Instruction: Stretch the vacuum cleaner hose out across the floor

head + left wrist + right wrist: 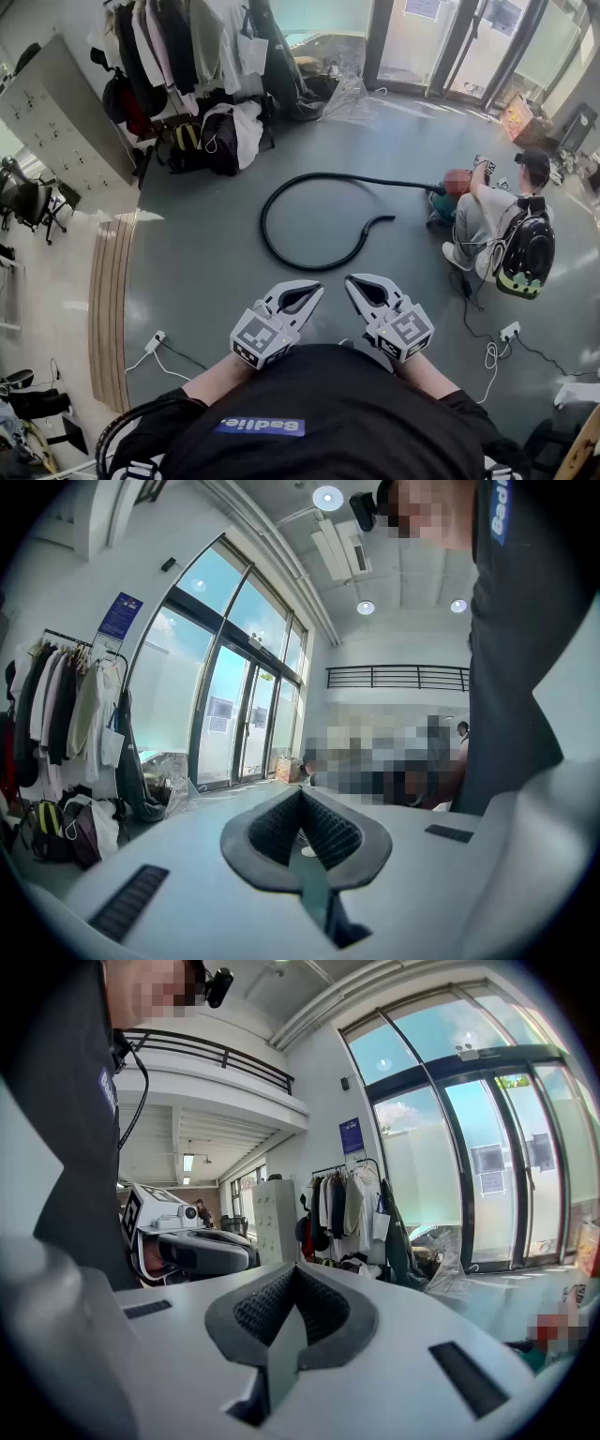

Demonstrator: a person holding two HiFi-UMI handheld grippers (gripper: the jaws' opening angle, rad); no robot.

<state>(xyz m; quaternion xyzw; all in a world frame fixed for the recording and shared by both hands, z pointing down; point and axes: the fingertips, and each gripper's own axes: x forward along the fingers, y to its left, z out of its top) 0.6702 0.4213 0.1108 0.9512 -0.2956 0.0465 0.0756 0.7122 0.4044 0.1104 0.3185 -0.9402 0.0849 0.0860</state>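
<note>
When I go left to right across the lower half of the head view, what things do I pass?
Wooden floor strip → white power strip on the left → left gripper → right gripper → white power strip on the right.

Grey floor (202,258) — black hose (263,223) lies looped on it, bags (192,145) at its edge.

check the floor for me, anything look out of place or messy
Yes. The black vacuum hose lies curled in a big loop on the grey floor, its free end hooking back inward, not stretched out. Bags and clothes are also heaped on the floor under the hanging coats.
</note>
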